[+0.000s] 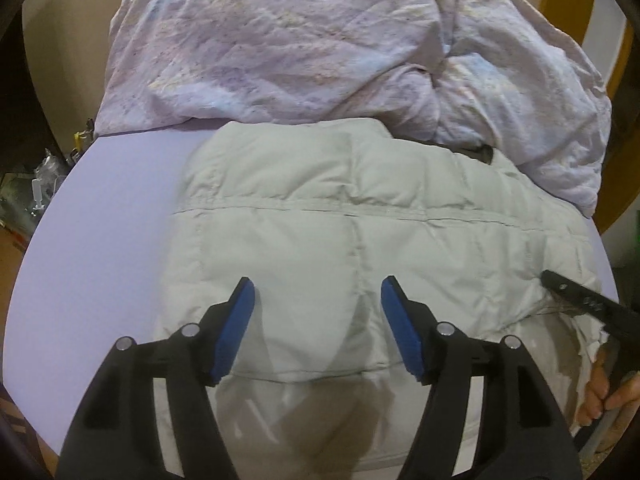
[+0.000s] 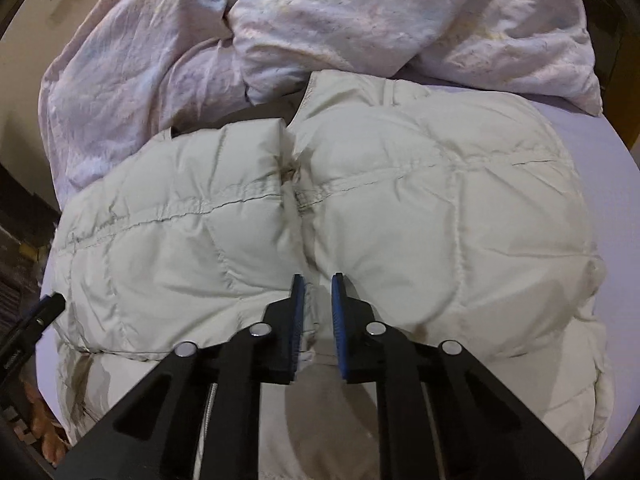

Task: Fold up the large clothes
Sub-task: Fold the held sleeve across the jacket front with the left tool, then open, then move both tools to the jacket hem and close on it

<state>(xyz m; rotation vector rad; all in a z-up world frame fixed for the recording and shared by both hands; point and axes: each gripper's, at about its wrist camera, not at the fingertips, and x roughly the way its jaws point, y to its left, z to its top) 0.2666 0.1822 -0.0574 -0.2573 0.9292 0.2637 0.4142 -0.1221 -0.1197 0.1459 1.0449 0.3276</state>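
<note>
Pale puffer jacket lies crosswise on the bed, directly beyond both tools. Left hand-held gripper wide, empty; right hand-held gripper nearly closed at the centre fold, nearer the hem.

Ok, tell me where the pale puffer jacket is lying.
In both wrist views the puffer jacket lies spread on the lavender bed sheet, just in front of the crumpled patterned duvet.

Beige wall behind lilac-sheeted bed.
</note>
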